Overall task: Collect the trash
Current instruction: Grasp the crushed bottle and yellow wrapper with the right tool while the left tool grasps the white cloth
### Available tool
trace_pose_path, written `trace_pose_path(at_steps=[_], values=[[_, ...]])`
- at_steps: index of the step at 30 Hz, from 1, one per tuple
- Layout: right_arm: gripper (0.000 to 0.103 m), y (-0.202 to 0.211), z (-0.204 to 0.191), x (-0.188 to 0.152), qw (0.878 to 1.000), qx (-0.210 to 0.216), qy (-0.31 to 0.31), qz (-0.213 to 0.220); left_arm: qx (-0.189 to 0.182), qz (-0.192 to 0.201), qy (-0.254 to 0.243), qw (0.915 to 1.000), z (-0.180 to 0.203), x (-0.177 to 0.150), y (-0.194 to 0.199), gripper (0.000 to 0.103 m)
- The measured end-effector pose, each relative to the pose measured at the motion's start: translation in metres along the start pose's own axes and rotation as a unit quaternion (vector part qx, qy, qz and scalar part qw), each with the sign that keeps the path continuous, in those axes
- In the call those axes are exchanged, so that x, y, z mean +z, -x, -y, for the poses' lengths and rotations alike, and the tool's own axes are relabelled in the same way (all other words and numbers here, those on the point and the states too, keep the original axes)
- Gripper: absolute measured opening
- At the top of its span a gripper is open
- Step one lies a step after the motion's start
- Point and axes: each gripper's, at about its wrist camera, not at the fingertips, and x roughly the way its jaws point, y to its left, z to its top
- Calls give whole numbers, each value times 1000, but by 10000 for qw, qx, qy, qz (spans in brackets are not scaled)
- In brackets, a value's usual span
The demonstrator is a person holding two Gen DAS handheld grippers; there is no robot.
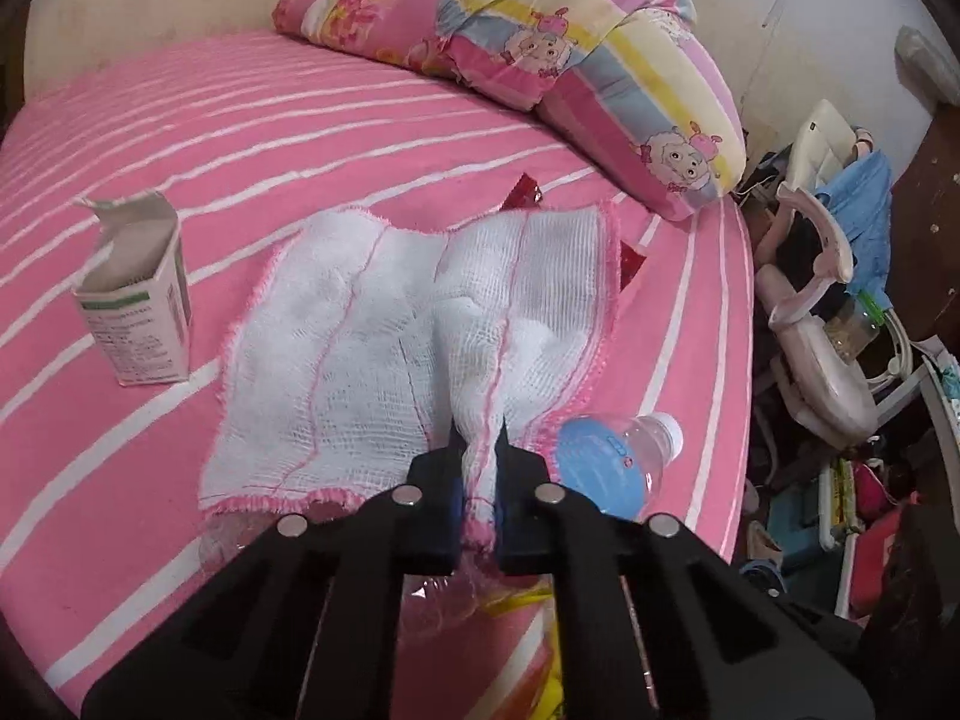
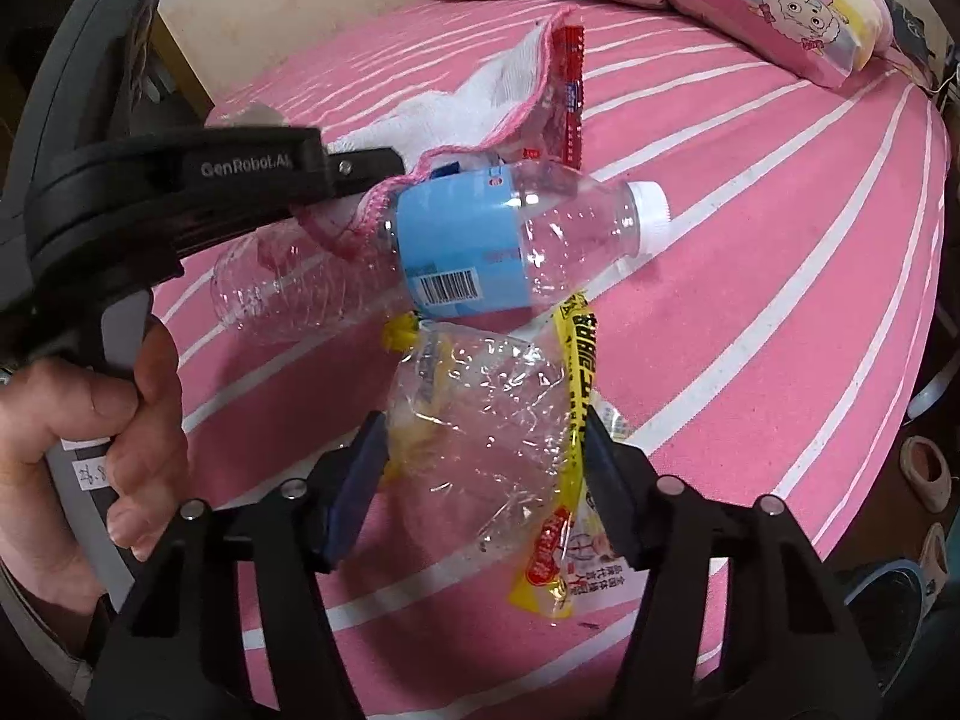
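The wrapper (image 2: pixel 480 450) is crinkly clear plastic with a yellow printed strip down one side, and it sits right between the right gripper (image 2: pixel 483 450) fingers, which look clamped on it, both pads pressing its sides. So the step in hand seems to be picking up this piece of trash off the bed (image 2: pixel 780 240).

Just ahead of that gripper lies an empty clear bottle (image 2: pixel 480 246) with a blue label and white cap, on its side, touching or nearly touching the wrapper's top edge.

The left gripper (image 1: pixel 480 450) is pinched shut on a fold of the cloth (image 1: pixel 390 330), a white gauzy thing with pink edging, bunched up between its fingers. The bottle peeks out just to its right. Ahead of the cloth there's a red wrapper (image 2: pixel 569 90), partly tucked under it. Off to the left stands an opened carton (image 1: pixel 135 294).

Next move, I'd guess: lift the wrapper clear without dragging the bottle, since thin film is slippery and could slide out.
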Motion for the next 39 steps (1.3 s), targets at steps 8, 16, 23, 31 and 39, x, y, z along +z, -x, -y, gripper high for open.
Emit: trace_pose_path(at_steps=[8,16,23,31,39], values=[[58,17,5,-2,9990,114,-227,358,-135,750,396,9963,-9,5,42,5],[58,48,-2,-2,9973,178,-273,659,-405,1679,892,9809,-26,4,115,5],[58,99,-17,-3,9931,374,-248,1083,-762,1959,1231,9699,-24,-8,170,5],[58,157,-20,-15,9878,476,-240,1463,-1038,2078,1251,9646,6,-38,217,5],[58,211,-13,-41,9828,502,-318,1746,-1255,2234,1108,9602,43,-58,262,5]])
